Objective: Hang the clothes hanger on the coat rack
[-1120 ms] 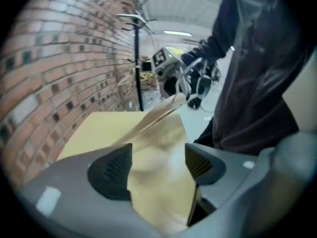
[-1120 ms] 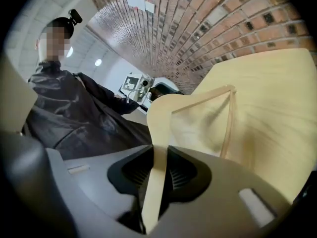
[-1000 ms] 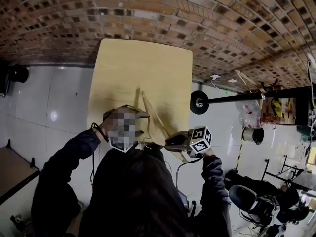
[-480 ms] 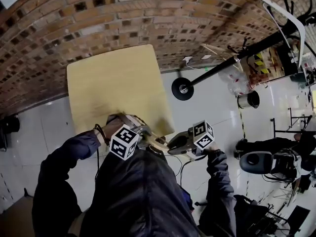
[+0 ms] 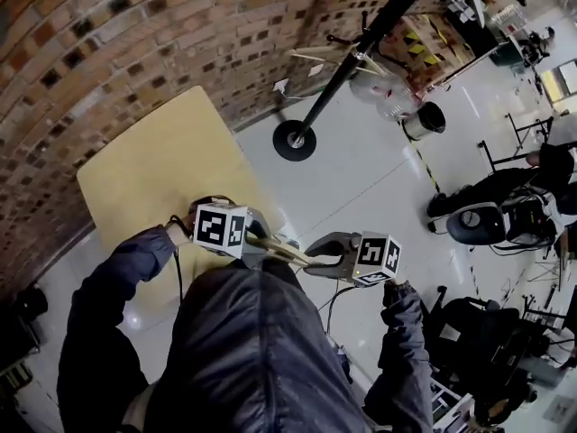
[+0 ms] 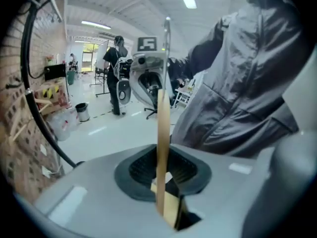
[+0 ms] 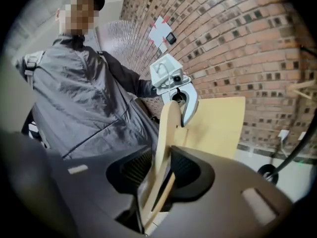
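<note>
A light wooden clothes hanger (image 5: 281, 251) hangs in the air in front of the person, gripped at both ends. My left gripper (image 5: 260, 240) is shut on one thin wooden arm (image 6: 162, 133), and the metal hook (image 6: 167, 33) rises beyond it. My right gripper (image 5: 313, 263) holds the other arm (image 7: 166, 133); its jaws are opening with the wood still pressed between the pads. The coat rack (image 5: 361, 43) is a black pole on a round base (image 5: 295, 140), standing on the floor beyond the table's far corner. Its pole also shows in the left gripper view (image 6: 37, 108).
A light wooden table (image 5: 153, 174) stands against the brick wall (image 5: 108, 43) to my left. Beyond the rack are a black bin (image 5: 431, 117), a clear bag, office chairs (image 5: 478, 224) and equipment stands. A person (image 6: 115, 68) stands far off on the shiny floor.
The hanger has left the tabletop and now hangs between both grippers. Both hands rose and swung right, away from the table. The view turned toward the coat rack.
</note>
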Action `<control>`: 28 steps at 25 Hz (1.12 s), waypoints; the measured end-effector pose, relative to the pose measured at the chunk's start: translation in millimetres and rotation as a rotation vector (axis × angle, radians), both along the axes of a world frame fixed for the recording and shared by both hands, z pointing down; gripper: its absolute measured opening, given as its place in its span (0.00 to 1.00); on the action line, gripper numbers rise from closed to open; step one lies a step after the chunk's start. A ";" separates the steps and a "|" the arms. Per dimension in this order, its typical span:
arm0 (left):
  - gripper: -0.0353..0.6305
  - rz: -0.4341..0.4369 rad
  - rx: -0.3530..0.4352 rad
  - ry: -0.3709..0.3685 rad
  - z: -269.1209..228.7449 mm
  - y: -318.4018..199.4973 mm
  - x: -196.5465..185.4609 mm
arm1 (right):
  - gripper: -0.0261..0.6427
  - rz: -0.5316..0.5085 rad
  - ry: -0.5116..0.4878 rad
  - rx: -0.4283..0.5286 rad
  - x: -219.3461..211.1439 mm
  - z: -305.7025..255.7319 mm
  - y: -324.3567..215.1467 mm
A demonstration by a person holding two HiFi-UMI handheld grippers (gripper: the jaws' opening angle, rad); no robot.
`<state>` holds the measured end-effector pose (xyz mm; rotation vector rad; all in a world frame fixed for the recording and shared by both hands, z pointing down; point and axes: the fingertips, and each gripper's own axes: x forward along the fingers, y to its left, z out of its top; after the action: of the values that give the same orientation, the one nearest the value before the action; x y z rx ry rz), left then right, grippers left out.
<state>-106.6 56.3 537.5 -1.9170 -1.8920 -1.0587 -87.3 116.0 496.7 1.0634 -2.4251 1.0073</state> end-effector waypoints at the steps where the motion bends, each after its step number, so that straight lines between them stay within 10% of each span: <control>1: 0.14 0.012 -0.021 -0.037 -2.7 6.1 6.4 | 0.22 0.025 0.069 0.002 4.0 -0.4 4.8; 11: 0.14 0.042 0.036 -0.146 -6.5 64.7 77.9 | 0.17 0.274 0.498 -0.037 78.2 12.2 60.7; 28: 0.18 -0.028 0.029 -0.096 -32.3 130.0 193.9 | 0.13 0.398 0.383 0.108 187.0 -20.6 130.7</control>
<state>87.3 186.2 505.3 -1.9150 -1.8934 -1.1996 99.7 246.7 476.0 1.6529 -2.0183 0.6987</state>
